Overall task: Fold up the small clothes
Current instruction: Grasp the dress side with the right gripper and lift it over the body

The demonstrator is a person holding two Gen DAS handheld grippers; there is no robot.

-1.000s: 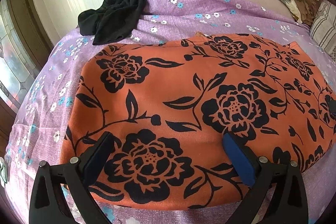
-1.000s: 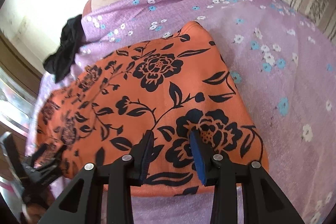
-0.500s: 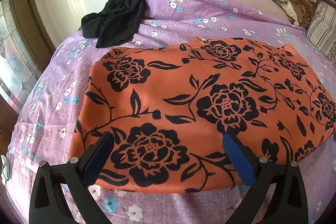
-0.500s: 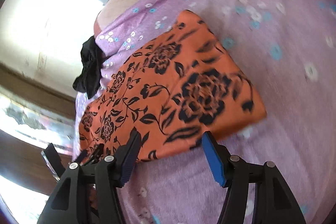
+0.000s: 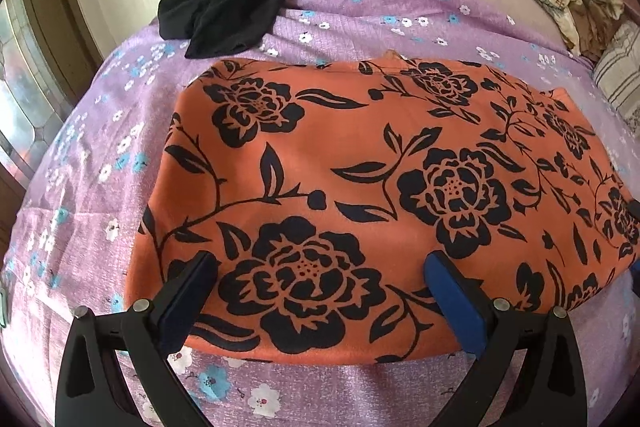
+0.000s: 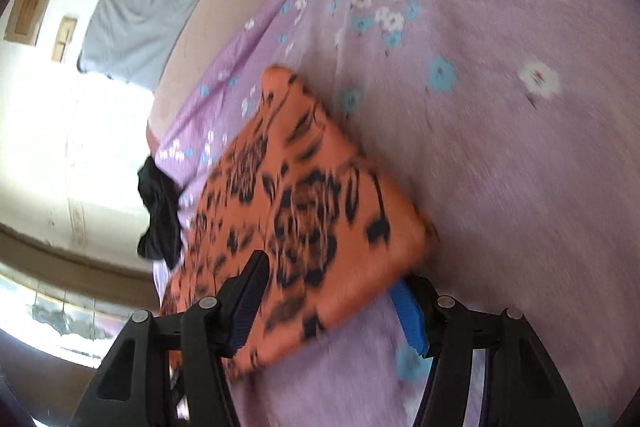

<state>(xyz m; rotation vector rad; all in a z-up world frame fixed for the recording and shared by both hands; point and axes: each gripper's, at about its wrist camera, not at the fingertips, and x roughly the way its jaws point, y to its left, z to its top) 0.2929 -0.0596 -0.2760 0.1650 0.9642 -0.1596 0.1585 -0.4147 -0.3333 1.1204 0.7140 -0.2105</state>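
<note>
Rolled over onto its side since a second ago, the right hand-held gripper (image 6: 326, 301) has widened its jaws, and they now straddle the near corner of the orange flowered garment (image 5: 360, 187), one finger above the cloth and one below, not yet pinching. That garment lies spread flat on the bed (image 5: 100, 187), over a purple flowered sheet. Across its near edge the left hand-held gripper (image 5: 318, 291) hovers with jaws wide apart, holding nothing. To fold well, I judge both should bite the near hem fully, catching every layer, then lift together and carry it evenly over. A black garment (image 5: 228, 15) lies bunched at the far edge, well clear.
</note>
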